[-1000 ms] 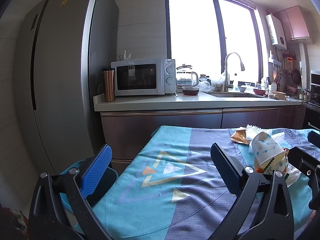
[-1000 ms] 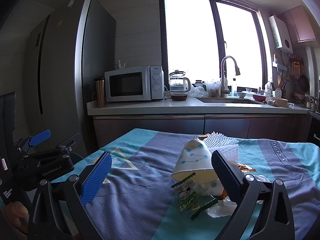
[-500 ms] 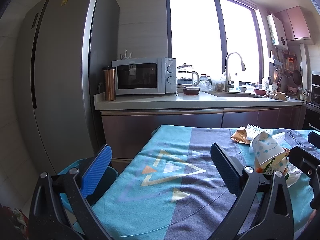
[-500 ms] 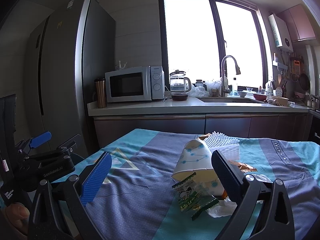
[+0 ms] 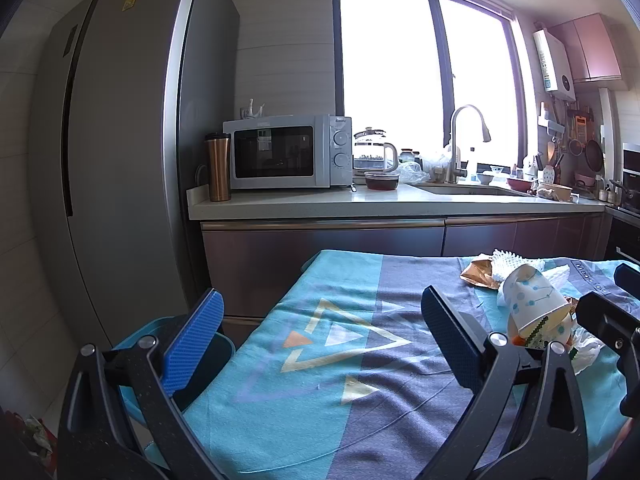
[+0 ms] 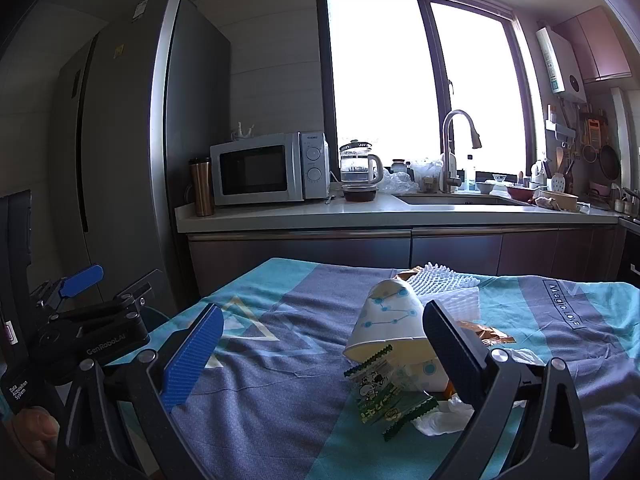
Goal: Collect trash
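A heap of trash lies on the table's blue patterned cloth [image 6: 280,360]: a tipped white paper cup [image 6: 388,320] with blue dots, a green snack wrapper [image 6: 380,392], a white foam net [image 6: 444,280], a brown wrapper [image 6: 490,334] and crumpled tissue [image 6: 440,420]. My right gripper [image 6: 324,348] is open, and its right finger is close beside the cup. My left gripper [image 5: 320,336] hovers open over bare cloth, left of the paper cup [image 5: 528,300] and the heap. Neither gripper holds anything.
A teal-rimmed container [image 5: 216,348] stands low by the table's left edge. Behind the table runs a kitchen counter [image 5: 360,204] with a microwave [image 5: 286,152], kettle and sink. A tall grey fridge [image 5: 120,140] is on the left. A hand [image 6: 32,440] holds the left gripper [image 6: 92,332].
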Tool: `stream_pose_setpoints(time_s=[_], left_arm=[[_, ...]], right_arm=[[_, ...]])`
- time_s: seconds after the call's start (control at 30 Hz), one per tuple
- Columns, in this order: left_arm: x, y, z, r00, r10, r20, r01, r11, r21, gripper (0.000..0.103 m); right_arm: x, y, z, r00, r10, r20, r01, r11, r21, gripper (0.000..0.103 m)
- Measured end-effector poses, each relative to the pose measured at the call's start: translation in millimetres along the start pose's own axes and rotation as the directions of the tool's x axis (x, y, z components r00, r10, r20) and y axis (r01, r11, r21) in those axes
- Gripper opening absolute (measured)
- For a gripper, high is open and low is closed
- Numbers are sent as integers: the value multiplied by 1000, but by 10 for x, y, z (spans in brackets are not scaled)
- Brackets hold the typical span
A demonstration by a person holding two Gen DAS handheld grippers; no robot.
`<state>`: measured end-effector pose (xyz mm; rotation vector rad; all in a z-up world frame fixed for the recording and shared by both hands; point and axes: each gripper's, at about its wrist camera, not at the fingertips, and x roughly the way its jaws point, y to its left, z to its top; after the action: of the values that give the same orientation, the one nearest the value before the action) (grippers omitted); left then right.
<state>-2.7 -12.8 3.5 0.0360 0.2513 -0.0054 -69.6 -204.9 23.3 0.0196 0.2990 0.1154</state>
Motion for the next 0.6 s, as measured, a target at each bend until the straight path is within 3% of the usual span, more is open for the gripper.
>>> stream_pose_setpoints(time_s=[0.6], left_arm=[[-68,88,-38,1000,-3,3,3,1000,-7,97]], right_arm=[[30,-9,-2,1000,7,-2,-7,1000,2,96]])
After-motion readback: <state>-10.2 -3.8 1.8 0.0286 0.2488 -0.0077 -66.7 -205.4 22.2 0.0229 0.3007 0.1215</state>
